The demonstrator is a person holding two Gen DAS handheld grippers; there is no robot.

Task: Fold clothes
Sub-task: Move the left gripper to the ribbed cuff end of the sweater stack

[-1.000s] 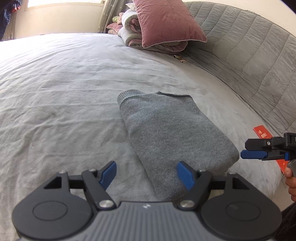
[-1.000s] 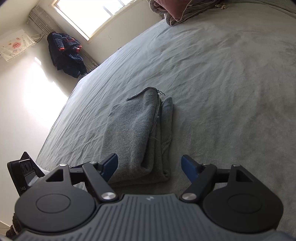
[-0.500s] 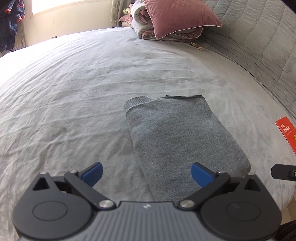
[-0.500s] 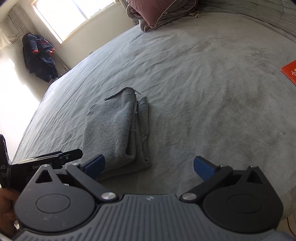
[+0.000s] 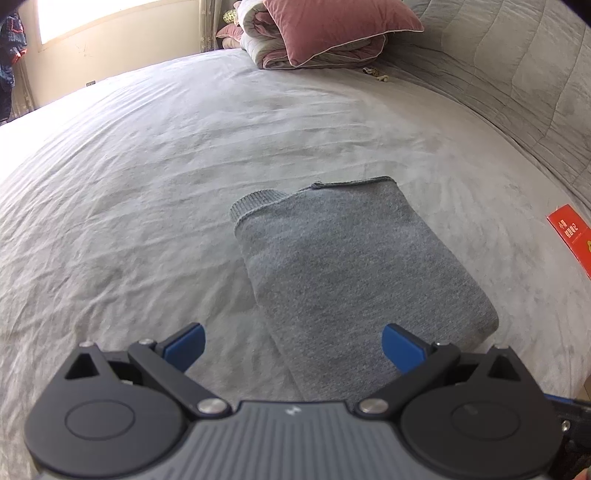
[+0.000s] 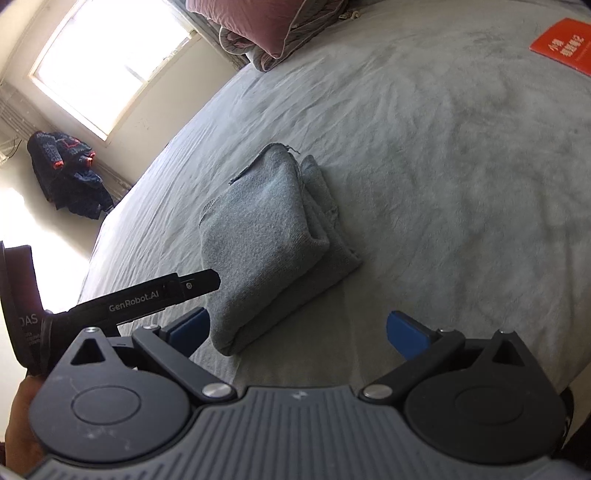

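A: Grey sweater (image 5: 343, 273): one item, folded into a thick oblong, lying on the grey bedsheet (image 5: 147, 184) near the bed's front edge. Ribbed cuff showing at its 11 o'clock corner in the left wrist view.

B: Entered. Working from the left?

A: Dark jacket (image 6: 66, 177), hanging on the wall below the window (image 6: 110, 62), at 9 o'clock from the sweater in the right wrist view. Next, left gripper (image 5: 291, 345): jaws spread wide, blue pads clear of the cloth, nothing between them but air above the sweater's near end. In the right wrist view one of its black fingers (image 6: 192, 284) lies across the sweater's 8 o'clock corner; whether it touches the cloth I cannot tell.

B: And the right one?

A: Right gripper (image 6: 297, 328): jaws likewise spread wide, empty. The sweater's near corner sits just ahead of its left pad, apart from it.

B: Anything further right?

A: Pink pillow (image 5: 332, 26) on a rolled quilt (image 5: 258, 40), at 12 o'clock from the sweater, far end of the bed. Quilted grey headboard (image 5: 498, 74) running along 1 to 3 o'clock. Red card (image 5: 572, 240) flat on the sheet at 3 o'clock, well apart from the sweater.
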